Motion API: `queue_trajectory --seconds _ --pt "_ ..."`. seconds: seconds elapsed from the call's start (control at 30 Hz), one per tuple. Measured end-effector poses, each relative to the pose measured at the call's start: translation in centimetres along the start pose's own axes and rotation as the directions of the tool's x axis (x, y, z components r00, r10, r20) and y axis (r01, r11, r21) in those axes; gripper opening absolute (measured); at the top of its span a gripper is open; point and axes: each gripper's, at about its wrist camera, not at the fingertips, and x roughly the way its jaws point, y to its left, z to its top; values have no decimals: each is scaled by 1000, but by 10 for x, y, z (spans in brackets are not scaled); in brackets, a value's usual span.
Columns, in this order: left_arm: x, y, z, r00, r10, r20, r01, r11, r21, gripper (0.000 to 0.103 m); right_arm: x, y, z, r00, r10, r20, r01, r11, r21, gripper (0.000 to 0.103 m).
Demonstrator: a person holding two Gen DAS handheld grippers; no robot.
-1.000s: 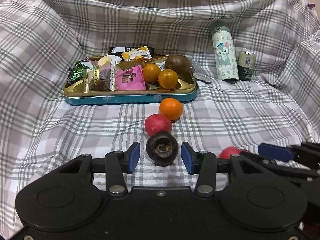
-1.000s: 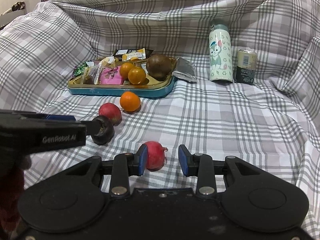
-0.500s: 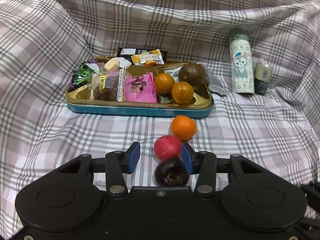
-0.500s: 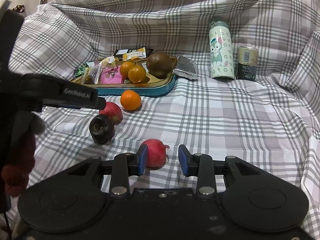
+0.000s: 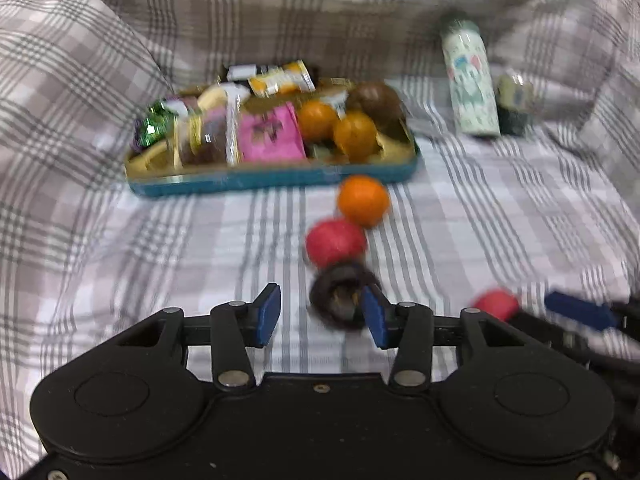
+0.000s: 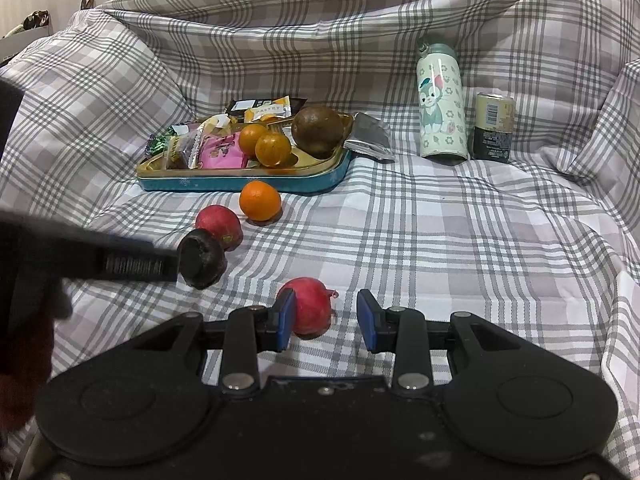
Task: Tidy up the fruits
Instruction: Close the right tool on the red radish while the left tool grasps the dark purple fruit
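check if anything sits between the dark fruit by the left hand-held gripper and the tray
Yes. A red fruit lies just beyond the dark fruit, touching or nearly so, and an orange sits further on, close to the tray's front wall. Both lie roughly on the straight line; lifting over them avoids that.

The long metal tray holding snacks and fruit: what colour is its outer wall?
Teal blue, gold inside; clearest in the right wrist view.

Plaid sheet [image 6: 440,240], grey-white. Cartoon-printed bottle [image 6: 441,108], upright; small can [image 6: 494,127] just beside it. Silver foil packet [image 6: 370,138]. Wrapped snacks [image 6: 222,148], assorted.
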Motion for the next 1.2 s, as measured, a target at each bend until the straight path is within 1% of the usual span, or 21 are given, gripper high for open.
queue_trajectory --seconds 0.07,0.2,0.33,0.53,0.67,0.8,0.9,0.97,1.2 --pt "-2 -2 -10 1000 10 -4 -10 1000 13 53 0 0 0 1000 2 -1 -2 1000 1 36" --pt "-7 -3 -24 1000 0 0 0 1000 25 53 1 1 0 1000 21 -8 -21 1000 5 37" --pt "-11 -4 -25 1000 -9 24 8 1000 28 53 2 5 0 999 33 -12 -33 999 -5 40" --pt "-10 7 -27 998 -33 55 36 998 -48 53 6 10 -1 999 42 -14 -42 999 -22 40" --pt "-11 16 -26 997 -26 76 34 994 -103 53 14 11 1 998 52 -37 -52 999 1 41" --pt "-10 21 -26 997 -32 74 42 990 -137 53 25 9 2 995 63 -71 -60 997 42 41" --pt "-12 20 -26 996 -34 82 44 990 -133 53 28 6 1 994 73 -83 -68 995 72 38" --pt "-13 18 -27 995 -33 90 44 991 -123 53 27 6 1 994 74 -79 -69 995 72 38" --pt "-17 10 -29 993 -37 108 46 996 -76 53 15 6 0 1000 3 -14 -2 1000 26 38"
